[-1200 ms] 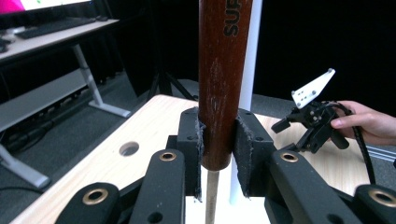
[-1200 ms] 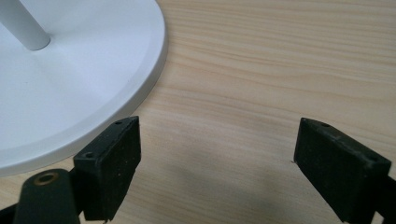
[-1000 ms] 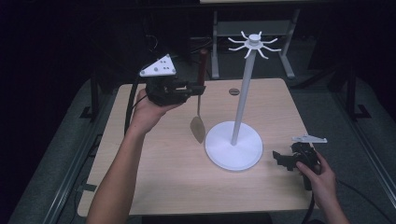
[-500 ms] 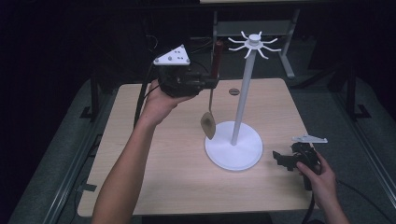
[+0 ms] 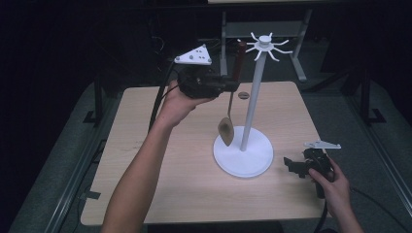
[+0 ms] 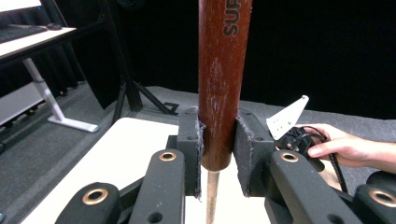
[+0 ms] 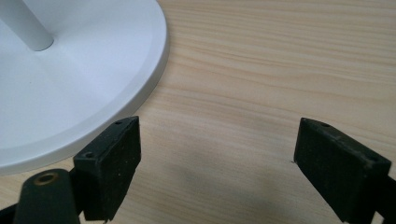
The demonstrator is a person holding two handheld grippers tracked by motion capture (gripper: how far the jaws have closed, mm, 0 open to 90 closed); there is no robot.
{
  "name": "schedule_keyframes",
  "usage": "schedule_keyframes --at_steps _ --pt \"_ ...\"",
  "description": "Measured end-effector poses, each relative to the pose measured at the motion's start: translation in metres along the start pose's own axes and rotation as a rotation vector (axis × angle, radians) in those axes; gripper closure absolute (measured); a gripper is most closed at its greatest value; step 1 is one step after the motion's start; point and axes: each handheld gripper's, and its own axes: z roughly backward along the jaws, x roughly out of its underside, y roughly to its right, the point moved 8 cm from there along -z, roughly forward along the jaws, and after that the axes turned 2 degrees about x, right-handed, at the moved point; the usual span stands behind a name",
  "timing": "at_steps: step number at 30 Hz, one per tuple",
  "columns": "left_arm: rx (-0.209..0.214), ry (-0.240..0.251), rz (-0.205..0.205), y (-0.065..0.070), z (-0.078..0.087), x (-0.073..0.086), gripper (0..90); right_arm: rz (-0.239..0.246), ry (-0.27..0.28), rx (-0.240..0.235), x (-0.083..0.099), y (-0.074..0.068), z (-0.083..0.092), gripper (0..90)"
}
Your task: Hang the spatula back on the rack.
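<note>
Counter (image 5: 160,160): pale wood grain, white stand (image 5: 243,155) on it.
Room: dark, black backdrop, grey floor.
Left claw (image 6: 218,149): clamped on the spoon (image 5: 226,130) by its red-brown handle, spoon hanging upright beside the stand's pole.
Right claw (image 7: 217,163): apart, low over the counter by the stand's base.

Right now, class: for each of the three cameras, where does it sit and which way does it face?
High view: above the table, looking forward and down; both forearms show.
Left gripper view: on the left gripper, facing the clamped spoon; the other hand shows.
Right gripper view: on the open right gripper, facing down at the tabletop.
Shared: the white hook stand.
</note>
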Motion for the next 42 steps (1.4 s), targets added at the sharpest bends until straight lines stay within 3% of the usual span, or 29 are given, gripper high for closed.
schedule_keyframes --at_steps 14,22,31,34,42 --pt "0.021 -0.002 0.014 0.001 -0.013 0.000 72.0 0.004 0.000 -0.002 0.000 0.000 0.001 14.5" --pt "0.012 -0.019 0.004 0.003 -0.010 0.002 58.5 0.006 0.001 -0.002 0.000 -0.001 0.000 14.5" --pt "-0.026 -0.031 0.032 -0.001 0.008 0.014 46.1 0.004 -0.003 0.000 0.001 -0.001 0.000 14.5" --pt "-0.058 -0.044 0.048 -0.003 0.019 0.021 42.3 0.002 -0.004 -0.001 0.001 -0.001 0.000 14.5" --pt "-0.115 -0.076 0.070 -0.006 0.041 0.035 40.0 0.001 -0.003 0.002 0.001 -0.001 0.000 14.5"
